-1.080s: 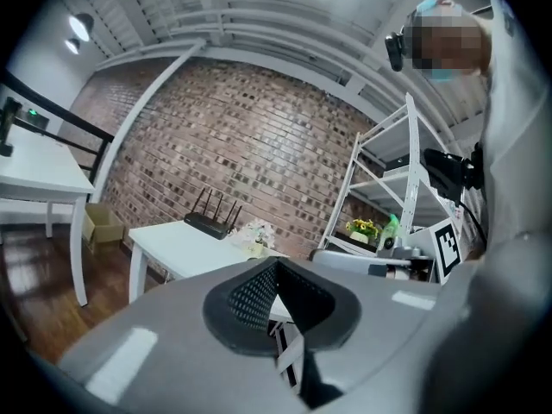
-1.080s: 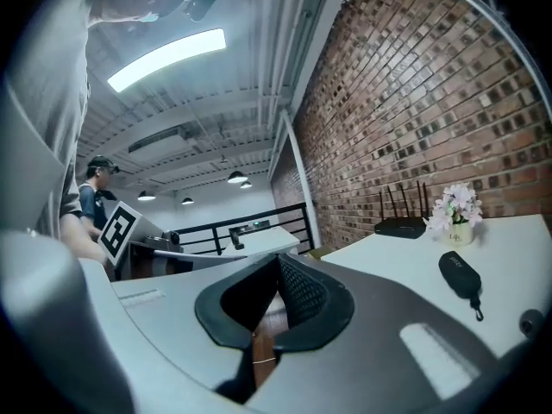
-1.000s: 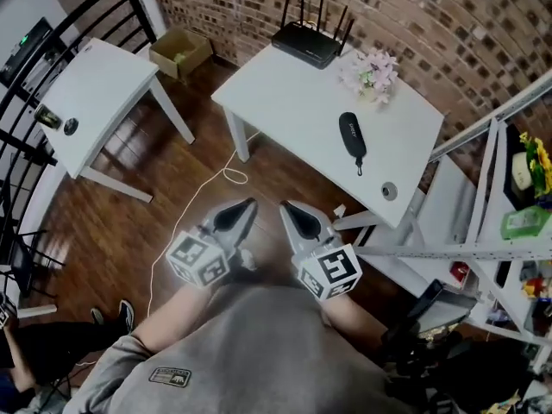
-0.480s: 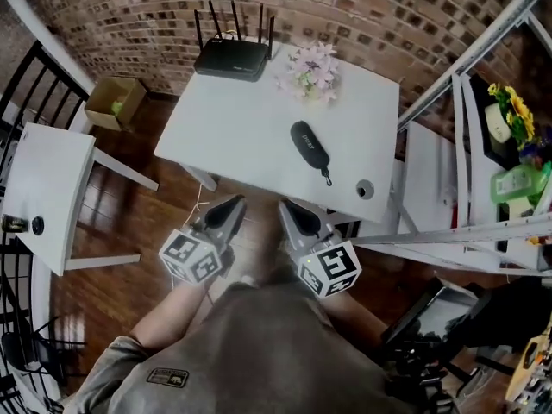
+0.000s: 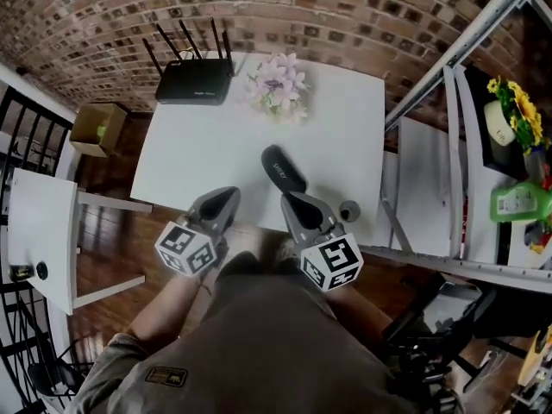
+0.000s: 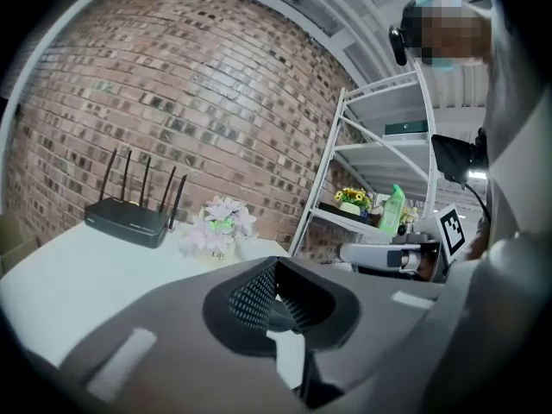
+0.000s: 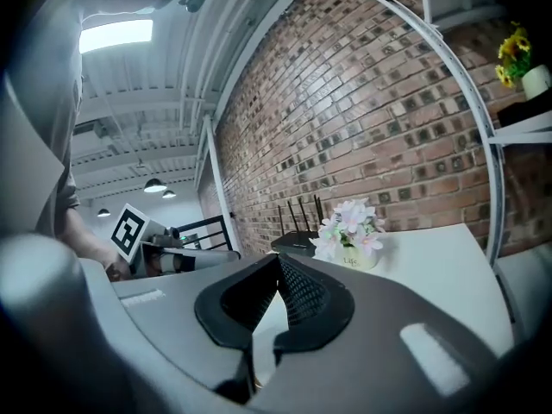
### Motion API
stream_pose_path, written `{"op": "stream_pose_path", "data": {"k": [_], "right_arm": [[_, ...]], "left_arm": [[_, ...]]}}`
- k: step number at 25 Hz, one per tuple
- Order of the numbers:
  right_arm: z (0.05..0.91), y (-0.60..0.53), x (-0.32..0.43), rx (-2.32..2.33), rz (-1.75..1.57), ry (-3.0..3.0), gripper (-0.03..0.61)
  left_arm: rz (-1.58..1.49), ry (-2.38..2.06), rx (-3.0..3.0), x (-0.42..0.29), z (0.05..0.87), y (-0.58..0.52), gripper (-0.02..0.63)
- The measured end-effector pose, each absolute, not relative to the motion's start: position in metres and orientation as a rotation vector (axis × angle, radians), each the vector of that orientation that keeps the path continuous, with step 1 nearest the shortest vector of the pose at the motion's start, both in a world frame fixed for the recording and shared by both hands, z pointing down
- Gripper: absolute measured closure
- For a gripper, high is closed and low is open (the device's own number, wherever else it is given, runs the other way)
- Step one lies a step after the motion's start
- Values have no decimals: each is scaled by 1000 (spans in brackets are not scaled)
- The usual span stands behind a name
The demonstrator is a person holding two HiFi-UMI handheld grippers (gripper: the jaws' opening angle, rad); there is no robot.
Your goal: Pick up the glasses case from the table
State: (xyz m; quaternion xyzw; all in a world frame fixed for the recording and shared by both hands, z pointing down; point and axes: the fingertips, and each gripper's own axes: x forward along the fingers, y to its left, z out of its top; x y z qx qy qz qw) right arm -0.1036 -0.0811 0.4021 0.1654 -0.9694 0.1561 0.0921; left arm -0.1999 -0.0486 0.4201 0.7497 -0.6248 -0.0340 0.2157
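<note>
The left gripper and right gripper hover at the near edge of the table, both clenched on nothing. Just beyond the right one lies the glasses case, not yet grasped — opening, gripping and lifting all remain.
</note>
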Motion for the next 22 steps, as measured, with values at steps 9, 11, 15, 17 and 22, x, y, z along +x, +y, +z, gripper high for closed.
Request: {"op": "stream_pose_path", "data": {"k": [9,11,15,17,22], "right_arm": [[417,-132,-105,709,532,-2790,565],[419,-138,-105,758,549,-2769,565],[427,-150,-105,825,571,-2729,565],[432,-153,-104,860,587,-2707,565],[443,-162,-102,938,621,-2658,565]], "left_arm": [[159,-1472,2257,-200,460,-105,612],[234,-1366,2332,-196,470,-114,612],[336,-1180,2442,-192,487,-134,568],[407,-1101,2493,-190,498,-140,517],[636,-871,2685,-172,515,-151,390]]}}
